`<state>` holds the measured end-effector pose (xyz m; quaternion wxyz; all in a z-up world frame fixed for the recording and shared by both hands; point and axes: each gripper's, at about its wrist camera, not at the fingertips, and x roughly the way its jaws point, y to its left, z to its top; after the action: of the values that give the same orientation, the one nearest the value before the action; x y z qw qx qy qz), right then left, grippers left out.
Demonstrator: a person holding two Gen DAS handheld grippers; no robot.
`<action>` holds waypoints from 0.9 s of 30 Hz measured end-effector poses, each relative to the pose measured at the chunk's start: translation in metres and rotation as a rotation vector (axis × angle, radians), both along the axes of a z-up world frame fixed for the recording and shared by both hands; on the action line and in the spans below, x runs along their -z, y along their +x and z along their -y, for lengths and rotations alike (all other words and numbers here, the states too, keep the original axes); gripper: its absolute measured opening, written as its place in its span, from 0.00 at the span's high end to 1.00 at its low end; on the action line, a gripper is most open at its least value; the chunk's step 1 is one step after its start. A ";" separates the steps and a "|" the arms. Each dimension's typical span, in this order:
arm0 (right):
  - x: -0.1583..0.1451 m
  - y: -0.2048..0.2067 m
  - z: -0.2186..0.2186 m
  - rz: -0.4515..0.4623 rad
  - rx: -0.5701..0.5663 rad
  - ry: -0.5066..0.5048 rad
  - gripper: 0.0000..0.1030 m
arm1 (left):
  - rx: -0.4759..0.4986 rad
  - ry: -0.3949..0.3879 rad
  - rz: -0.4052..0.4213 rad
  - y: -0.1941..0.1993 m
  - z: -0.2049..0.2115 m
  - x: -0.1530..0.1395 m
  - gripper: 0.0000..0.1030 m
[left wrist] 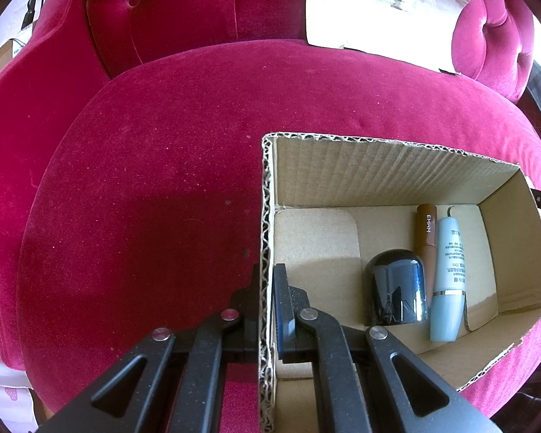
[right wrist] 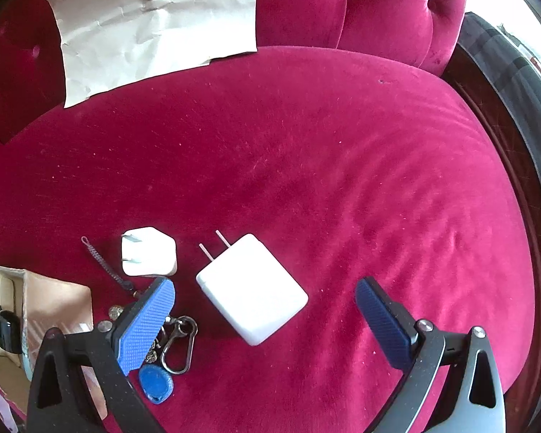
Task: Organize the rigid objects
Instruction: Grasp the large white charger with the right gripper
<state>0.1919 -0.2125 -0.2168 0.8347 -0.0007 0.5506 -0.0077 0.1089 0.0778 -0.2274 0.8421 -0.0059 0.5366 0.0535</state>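
Left hand-held gripper pinches the left wall of the cardboard box. Inside: black cap, blue tube, brown tube. Right hand-held gripper spread; keyring near left, large charger between fingers, small charger farther on red sofa cushion.
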 end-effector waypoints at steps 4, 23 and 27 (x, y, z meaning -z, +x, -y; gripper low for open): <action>0.007 0.006 0.003 -0.010 0.009 0.026 0.01 | 0.000 0.001 0.000 0.000 0.000 0.000 0.96; 0.010 0.015 -0.008 -0.009 -0.017 0.022 0.37 | 0.001 0.001 -0.001 0.000 0.000 0.000 0.96; 0.012 0.013 -0.009 -0.016 -0.006 0.016 0.37 | 0.001 0.001 -0.001 0.000 0.001 -0.001 0.96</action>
<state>0.2048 -0.2035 -0.2287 0.8304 0.0040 0.5572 -0.0007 0.1089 0.0772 -0.2266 0.8419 -0.0054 0.5369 0.0533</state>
